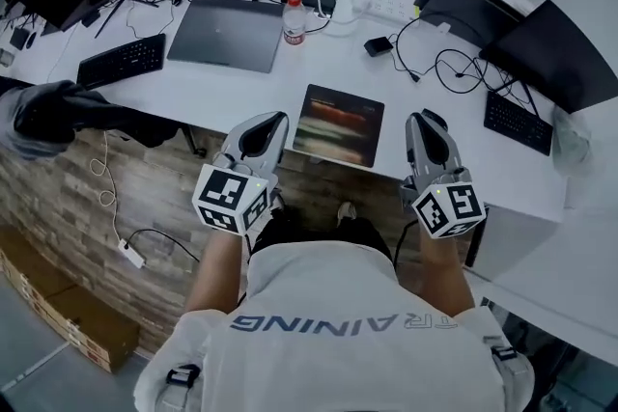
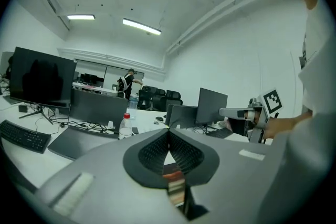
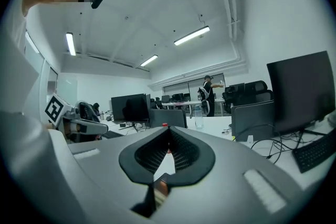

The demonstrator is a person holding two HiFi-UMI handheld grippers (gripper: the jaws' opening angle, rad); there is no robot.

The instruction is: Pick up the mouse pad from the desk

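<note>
The mouse pad, a dark rectangle with blurred reddish bands, lies flat at the near edge of the white desk. My left gripper reaches the desk edge just left of the pad, jaws shut and empty. At the pad's right side my right gripper is also shut with nothing in it. Neither touches the pad. In the left gripper view the jaw tips meet at the left gripper, and a strip of the mouse pad shows below. The right gripper looks the same in its own view.
Behind the pad stand a closed grey laptop and a red-capped bottle. A keyboard lies to the left, another keyboard and tangled cables to the right. Monitors line the back. A black chair stands at the left.
</note>
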